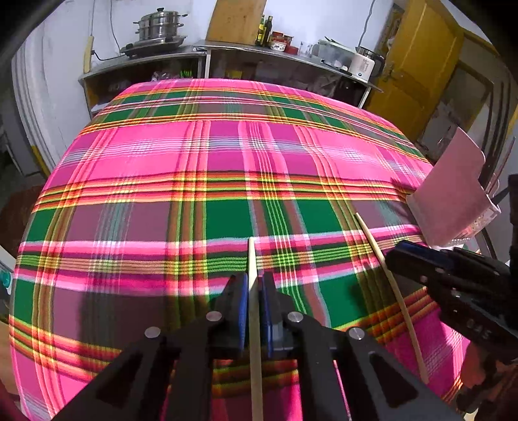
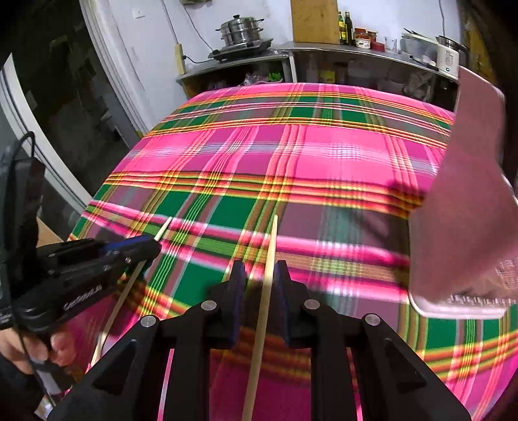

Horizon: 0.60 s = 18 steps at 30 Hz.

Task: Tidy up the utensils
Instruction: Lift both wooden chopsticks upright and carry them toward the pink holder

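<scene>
two thin pale wooden chopsticks, one pinched in the left gripper [image 1: 254, 285], one in the right gripper [image 2: 260, 275], both held over the plaid tablecloth [image 1: 194, 178]. pink holder [image 2: 463, 210] stands at the cloth's right edge, just right of the right gripper; cloth beyond both tips lies bare up to the steel counter [image 2: 323, 48].

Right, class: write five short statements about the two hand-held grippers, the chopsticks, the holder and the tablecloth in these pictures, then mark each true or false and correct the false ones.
1. The left hand-held gripper is shut on a chopstick. True.
2. The right hand-held gripper holds nothing. False: a second chopstick lies between its fingers.
3. The tablecloth is plain white. False: it is a pink, green and yellow check.
4. A pink holder stands to the right of both grippers. True.
5. The steel steamer pot sits on the tablecloth. False: it sits on the counter behind the table.
</scene>
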{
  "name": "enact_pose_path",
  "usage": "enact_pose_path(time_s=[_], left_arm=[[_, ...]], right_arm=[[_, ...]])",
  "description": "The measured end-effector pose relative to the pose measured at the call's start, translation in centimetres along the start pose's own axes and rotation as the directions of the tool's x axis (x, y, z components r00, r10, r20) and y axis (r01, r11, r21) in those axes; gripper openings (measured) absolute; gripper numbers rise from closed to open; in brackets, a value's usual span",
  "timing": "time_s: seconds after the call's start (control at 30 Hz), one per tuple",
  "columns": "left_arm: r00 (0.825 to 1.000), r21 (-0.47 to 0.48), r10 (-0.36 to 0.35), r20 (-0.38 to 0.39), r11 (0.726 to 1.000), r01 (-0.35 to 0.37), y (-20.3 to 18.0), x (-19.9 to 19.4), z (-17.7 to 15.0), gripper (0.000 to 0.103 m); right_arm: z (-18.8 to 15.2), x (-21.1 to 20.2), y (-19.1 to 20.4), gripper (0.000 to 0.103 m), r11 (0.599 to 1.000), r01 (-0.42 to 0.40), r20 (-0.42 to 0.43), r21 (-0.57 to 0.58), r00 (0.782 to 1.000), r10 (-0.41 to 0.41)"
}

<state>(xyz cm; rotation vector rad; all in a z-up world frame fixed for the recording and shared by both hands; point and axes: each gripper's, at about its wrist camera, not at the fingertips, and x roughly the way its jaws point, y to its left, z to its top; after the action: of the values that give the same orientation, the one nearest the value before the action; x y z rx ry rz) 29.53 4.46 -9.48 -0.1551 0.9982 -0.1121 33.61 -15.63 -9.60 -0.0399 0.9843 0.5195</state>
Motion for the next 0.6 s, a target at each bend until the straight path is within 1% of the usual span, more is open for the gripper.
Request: enact_pose_path(time_s=[0.2, 0.47, 0.5, 0.53, 0.6], left_arm=[[1.0, 0.041, 0.023, -0.003, 0.999, -0.023, -0.7, 0.7, 0.8, 0.011], [0.998, 0.082, 0.056, -0.005, 0.995, -0.055, -1.3, 0.9, 0.9, 0.011], [0.998, 0.085, 0.06, -0.004, 0.995, -0.059, -1.4, 0.9, 0.9, 0.011], [0.998, 0.088, 0.064, -0.003, 0.994, -0.063, -1.5, 1.0, 0.9, 0.011], [0.997, 0.094, 0.072, -0.003, 0.993, -0.071, -1.6, 1.0, 1.0, 0.011]], right_arm=[[0.9, 1.9, -0.3, 0.019, 0.999, 0.037, -0.046, -0.005, 0.998, -0.037], [2.2, 3.3, 0.2, 0.019, 0.998, 0.056, -0.055, -0.042, 0.997, -0.058], [2.3, 3.3, 0.2, 0.016, 0.997, 0.058, -0.057, -0.044, 0.996, -0.061], [2.4, 3.4, 0.3, 0.012, 0.997, 0.066, -0.06, -0.048, 0.996, -0.068], [2.5, 3.5, 0.3, 0.008, 0.996, 0.074, -0.065, -0.05, 0.995, -0.077]])
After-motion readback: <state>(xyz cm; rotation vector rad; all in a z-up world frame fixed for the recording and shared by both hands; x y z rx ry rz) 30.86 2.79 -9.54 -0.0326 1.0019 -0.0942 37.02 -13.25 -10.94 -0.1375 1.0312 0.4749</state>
